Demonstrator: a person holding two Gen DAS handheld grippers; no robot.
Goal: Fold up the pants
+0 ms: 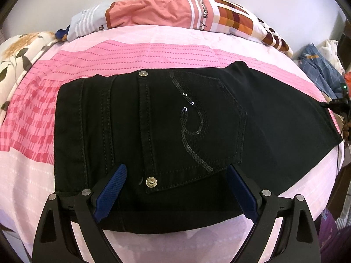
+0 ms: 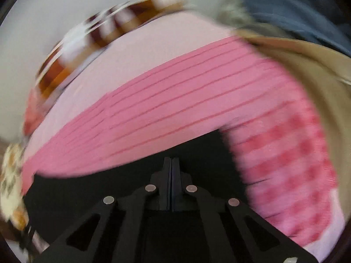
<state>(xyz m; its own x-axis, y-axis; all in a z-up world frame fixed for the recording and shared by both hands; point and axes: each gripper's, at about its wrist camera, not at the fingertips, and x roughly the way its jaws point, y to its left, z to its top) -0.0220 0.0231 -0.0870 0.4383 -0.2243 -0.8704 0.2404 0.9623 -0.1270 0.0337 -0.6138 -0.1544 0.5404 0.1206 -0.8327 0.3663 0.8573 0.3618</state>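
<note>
Black pants (image 1: 153, 120) lie folded across the pink bedsheet (image 1: 131, 52), with the sequinned back pocket (image 1: 197, 120) facing up. My left gripper (image 1: 175, 188) hangs open just above the waist end; its blue pads (image 1: 111, 192) straddle a rivet and touch nothing. At the far right the leg end is drawn to a point where it meets my right gripper (image 1: 335, 105). In the blurred right wrist view, the right gripper (image 2: 172, 160) has its fingers pressed together over the black pants (image 2: 87, 192) near a corner. The pinch itself is hidden against the dark cloth.
A patterned pillow (image 1: 175, 13) lies along the far edge by the wall. A floral quilt (image 1: 19, 50) sits at the left. Blue checked cloth (image 1: 318, 65) and other clothes pile up at the right. In the right wrist view, tan fabric (image 2: 307, 65) and blue fabric (image 2: 296, 6) border the bed.
</note>
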